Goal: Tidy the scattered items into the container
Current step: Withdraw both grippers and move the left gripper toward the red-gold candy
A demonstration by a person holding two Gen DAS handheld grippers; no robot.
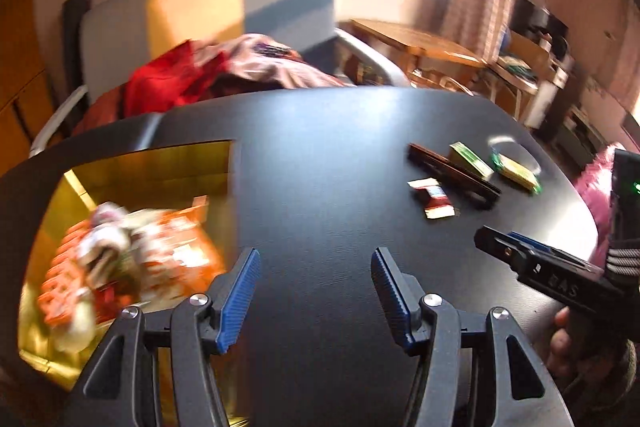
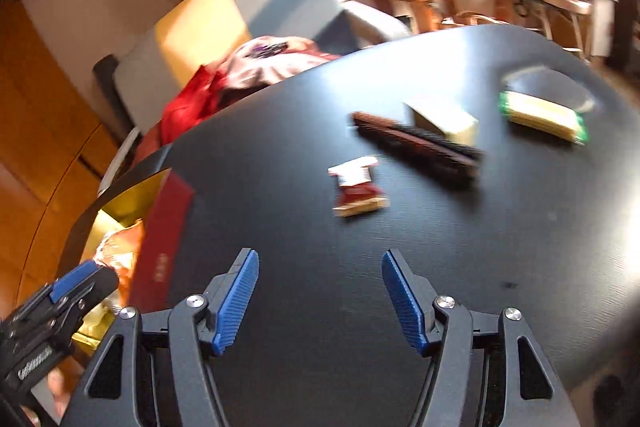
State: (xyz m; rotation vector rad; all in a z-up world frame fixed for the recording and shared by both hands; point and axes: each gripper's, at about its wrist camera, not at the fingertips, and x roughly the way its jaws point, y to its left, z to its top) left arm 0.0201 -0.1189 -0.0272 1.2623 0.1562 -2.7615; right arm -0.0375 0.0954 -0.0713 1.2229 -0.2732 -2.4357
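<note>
While both grippers hang with jaws apart and empty over the black table, four items lie scattered at its far right.

Left gripper sits just right of the gold-lined box, which holds orange snack packets; right gripper faces a red-and-white wrapper, with a dark bar, a pale box and a green-edged packet beyond.

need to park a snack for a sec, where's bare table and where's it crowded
Bare: the wide strip of black table between the gold-lined box and the red-and-white wrapper, under both open grippers. Also bare: the near right side, in front of the green-edged packet. Crowded: the far right cluster of wrapper, dark bar, pale box and packet.
</note>
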